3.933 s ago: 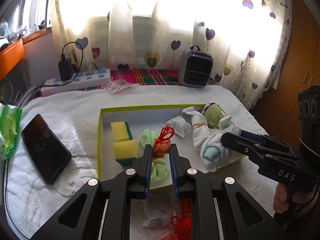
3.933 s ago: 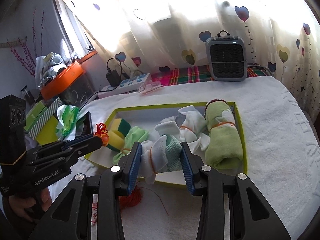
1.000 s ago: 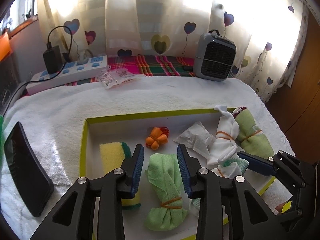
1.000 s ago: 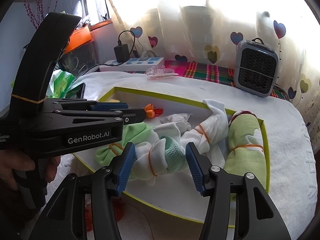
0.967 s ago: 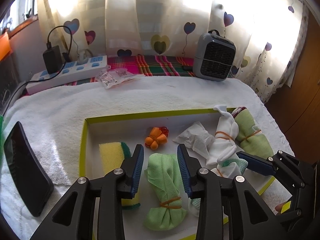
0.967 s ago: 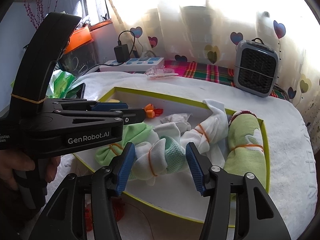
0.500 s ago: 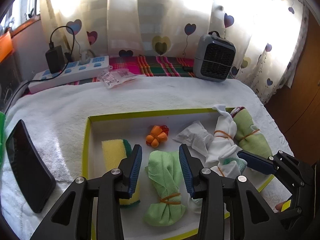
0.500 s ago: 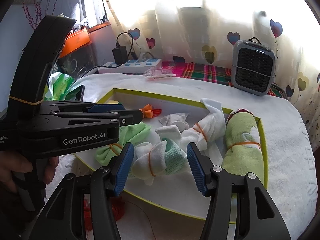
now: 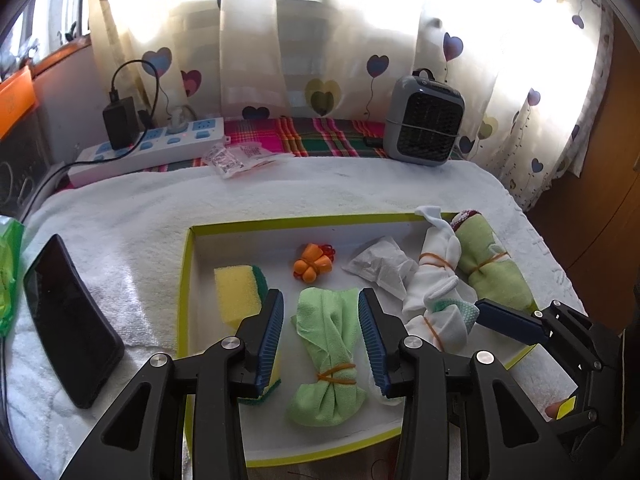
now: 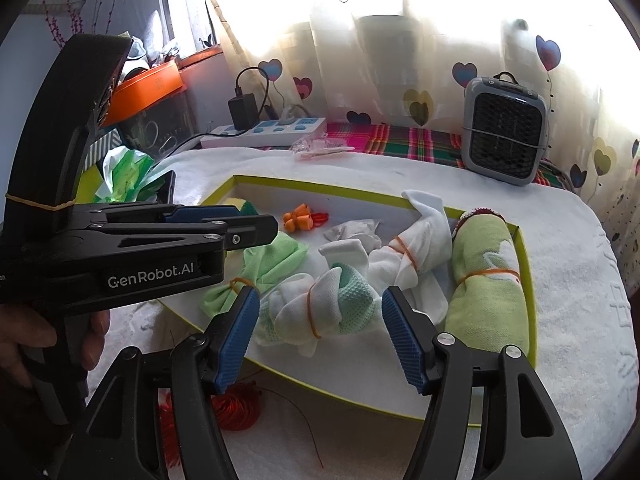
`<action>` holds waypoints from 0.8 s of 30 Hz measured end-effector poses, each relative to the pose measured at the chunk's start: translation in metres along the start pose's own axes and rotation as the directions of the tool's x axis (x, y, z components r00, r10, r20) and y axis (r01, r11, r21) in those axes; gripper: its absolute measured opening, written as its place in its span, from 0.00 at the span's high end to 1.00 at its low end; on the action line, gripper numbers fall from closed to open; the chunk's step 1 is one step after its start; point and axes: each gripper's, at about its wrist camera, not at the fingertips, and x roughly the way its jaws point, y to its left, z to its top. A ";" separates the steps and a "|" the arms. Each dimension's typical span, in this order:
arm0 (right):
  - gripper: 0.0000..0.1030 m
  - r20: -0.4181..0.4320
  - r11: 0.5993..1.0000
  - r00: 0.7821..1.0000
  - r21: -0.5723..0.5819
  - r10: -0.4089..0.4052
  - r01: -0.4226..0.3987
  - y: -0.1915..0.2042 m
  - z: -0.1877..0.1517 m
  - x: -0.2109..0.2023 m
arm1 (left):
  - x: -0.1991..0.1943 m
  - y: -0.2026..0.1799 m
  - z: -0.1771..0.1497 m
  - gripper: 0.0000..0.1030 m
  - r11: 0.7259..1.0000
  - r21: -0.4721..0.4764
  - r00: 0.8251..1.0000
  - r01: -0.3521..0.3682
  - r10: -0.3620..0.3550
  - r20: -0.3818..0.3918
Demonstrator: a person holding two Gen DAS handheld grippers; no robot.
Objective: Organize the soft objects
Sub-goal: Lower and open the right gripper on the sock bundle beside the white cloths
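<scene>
A white tray with a yellow-green rim (image 9: 188, 264) holds the soft things. My left gripper (image 9: 320, 312) stands open over a tied green cloth bundle (image 9: 328, 344), its pads clear of the cloth. A yellow sponge (image 9: 238, 292) lies to its left and an orange knot charm (image 9: 312, 266) just beyond. My right gripper (image 10: 320, 304) is opening around a white and green sock bundle (image 10: 320, 308) that rests in the tray, with the pads off it. A white sock bundle (image 10: 416, 256) and a rolled green towel (image 10: 488, 280) lie to the right.
A black phone (image 9: 68, 320) and a green bag (image 10: 128, 176) lie left of the tray on the white towel. At the back stand a power strip (image 9: 152, 152), a plastic packet (image 9: 236, 160) and a small grey heater (image 9: 424, 126). A red tassel (image 10: 236, 408) lies before the tray.
The orange charm, held by my left gripper earlier, now lies in the tray. The right jaws have spread off the sock bundle, and the left jaws have widened slightly.
</scene>
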 end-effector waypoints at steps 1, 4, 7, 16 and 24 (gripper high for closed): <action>0.37 0.001 1.000 1.000 0.004 -0.001 0.001 0.000 -0.001 -0.001 | -0.002 0.000 -0.001 0.64 1.000 0.000 1.000 0.001 -0.001 0.002; 0.37 0.005 1.000 1.000 0.012 -0.004 0.004 0.000 -0.003 -0.004 | -0.008 -0.001 -0.004 0.64 1.000 0.004 1.000 -0.010 0.010 0.010; 0.37 0.010 1.000 1.000 0.019 -0.007 0.007 0.001 -0.005 -0.008 | -0.014 -0.003 -0.008 0.64 1.000 0.010 1.000 -0.015 0.015 0.020; 0.37 0.026 0.998 1.000 0.064 -0.006 0.004 0.002 -0.012 -0.022 | -0.032 -0.002 -0.023 0.63 1.000 -0.011 0.999 -0.013 0.014 0.037; 0.37 0.031 0.994 0.999 0.103 -0.032 0.028 0.007 -0.021 -0.034 | -0.048 0.001 -0.036 0.64 1.000 -0.030 0.999 -0.005 0.006 0.043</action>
